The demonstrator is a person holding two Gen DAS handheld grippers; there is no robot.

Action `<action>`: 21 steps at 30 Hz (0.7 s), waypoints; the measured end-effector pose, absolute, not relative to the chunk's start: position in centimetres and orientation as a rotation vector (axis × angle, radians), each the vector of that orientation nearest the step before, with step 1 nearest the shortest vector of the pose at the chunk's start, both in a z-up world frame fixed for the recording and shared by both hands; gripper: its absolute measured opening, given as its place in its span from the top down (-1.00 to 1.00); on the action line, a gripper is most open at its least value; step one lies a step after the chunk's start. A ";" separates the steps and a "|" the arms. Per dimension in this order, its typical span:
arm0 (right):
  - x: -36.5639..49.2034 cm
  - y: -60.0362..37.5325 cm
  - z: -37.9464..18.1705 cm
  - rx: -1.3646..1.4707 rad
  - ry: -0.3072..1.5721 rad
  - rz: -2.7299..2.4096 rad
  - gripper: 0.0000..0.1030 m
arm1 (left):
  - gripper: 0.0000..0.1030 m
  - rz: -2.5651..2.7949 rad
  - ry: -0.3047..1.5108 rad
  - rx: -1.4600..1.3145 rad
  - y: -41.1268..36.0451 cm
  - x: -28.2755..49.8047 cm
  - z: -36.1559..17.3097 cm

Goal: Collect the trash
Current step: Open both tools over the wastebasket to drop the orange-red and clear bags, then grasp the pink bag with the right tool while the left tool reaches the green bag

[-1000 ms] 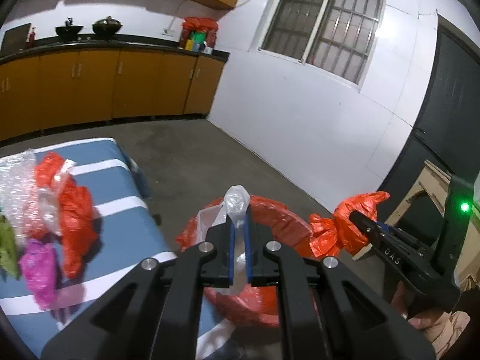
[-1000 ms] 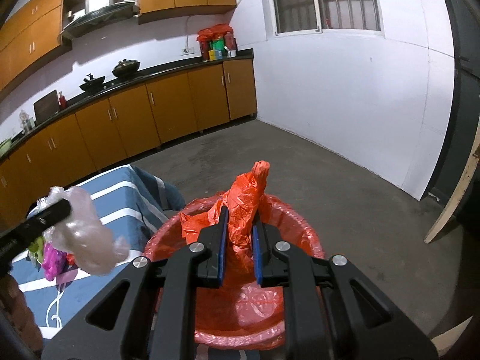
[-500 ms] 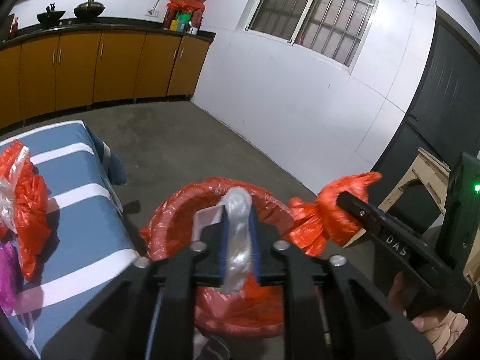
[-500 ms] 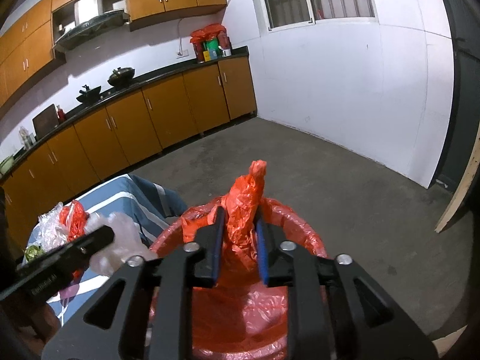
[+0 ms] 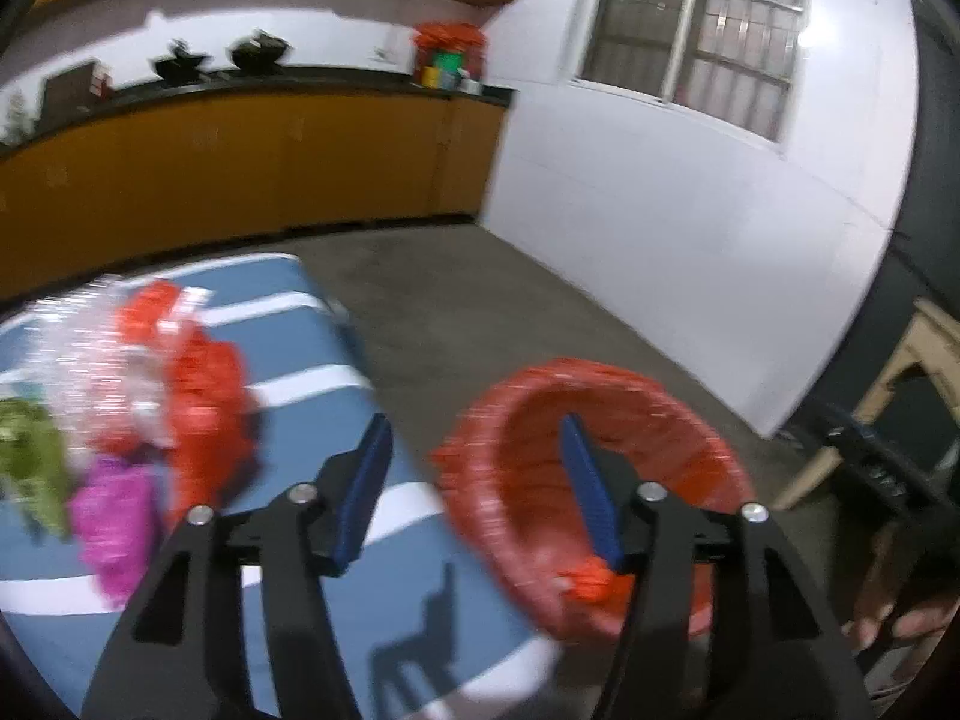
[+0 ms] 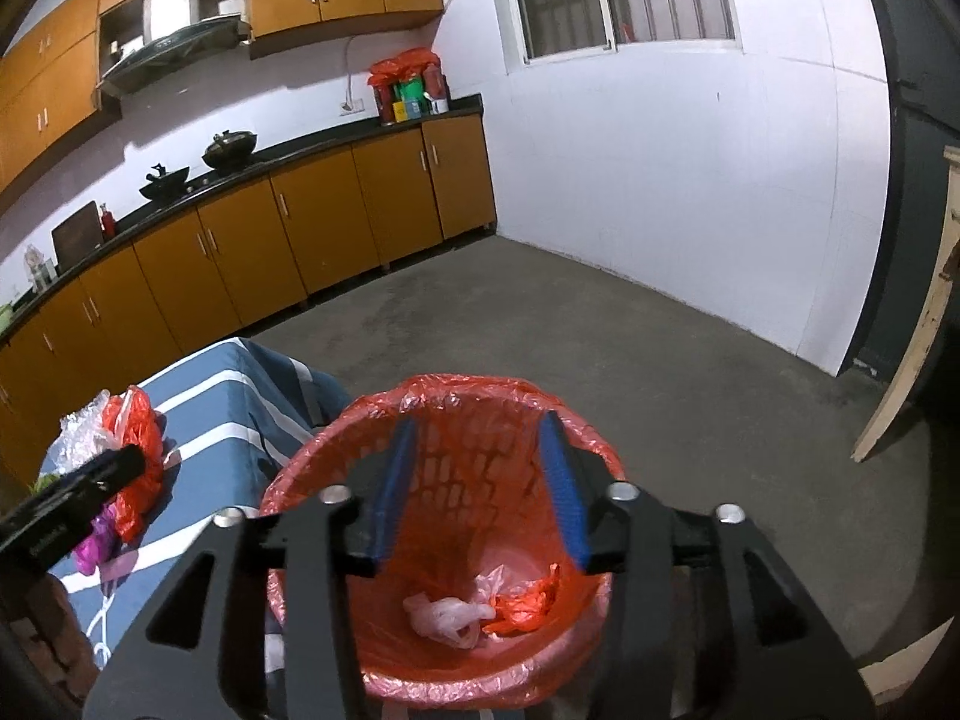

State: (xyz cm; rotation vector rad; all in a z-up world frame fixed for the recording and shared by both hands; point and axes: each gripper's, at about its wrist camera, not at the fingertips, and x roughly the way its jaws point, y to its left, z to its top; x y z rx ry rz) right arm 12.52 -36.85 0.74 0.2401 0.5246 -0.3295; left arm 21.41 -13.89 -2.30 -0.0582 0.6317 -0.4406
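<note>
A bin lined with a red bag [image 6: 456,396] [image 5: 606,378] stands beside the blue striped table. At its bottom lie a clear plastic bag [image 6: 444,615] and a red plastic scrap [image 6: 528,597]. My right gripper [image 6: 480,480] hangs over the bin, its jaws opening with nothing between them. My left gripper [image 5: 474,480] sits over the gap between table and bin, jaws opening and empty; this view is blurred. More trash lies on the table: a red bag [image 5: 204,396] [image 6: 135,438], clear bubble wrap [image 5: 84,360], a magenta bag [image 5: 114,516] and a green piece [image 5: 30,462].
The table with the blue-and-white striped cloth [image 5: 312,396] [image 6: 222,420] is left of the bin. Orange cabinets with a dark counter [image 6: 288,204] line the far wall. A white wall and window are at the right. A wooden frame [image 5: 900,372] stands near the dark door.
Both grippers have opened and let go: the clear bag and the red scrap dropped into the bin. The left gripper swung left toward the table.
</note>
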 end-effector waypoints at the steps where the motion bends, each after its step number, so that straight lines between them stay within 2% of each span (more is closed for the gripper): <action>1: 12.5 -36.6 0.8 0.235 0.522 -0.325 0.02 | -0.28 -0.397 0.619 -0.044 -12.9 21.0 -2.3; 4: 12.8 -35.2 0.8 0.226 0.519 -0.296 -0.13 | -0.44 -0.285 0.592 -0.020 -10.2 20.0 -2.4; 6: 13.2 -33.8 0.9 0.210 0.518 -0.267 -0.27 | -0.46 -0.208 0.583 -0.022 -7.5 19.3 -2.7; 8: 13.7 -32.3 1.0 0.195 0.519 -0.233 -0.32 | -0.47 -0.139 0.583 -0.035 -4.8 19.0 -2.7; 21: 18.2 -17.6 0.5 0.109 0.543 0.123 -0.32 | -0.47 0.214 0.512 -0.102 11.1 14.2 -3.4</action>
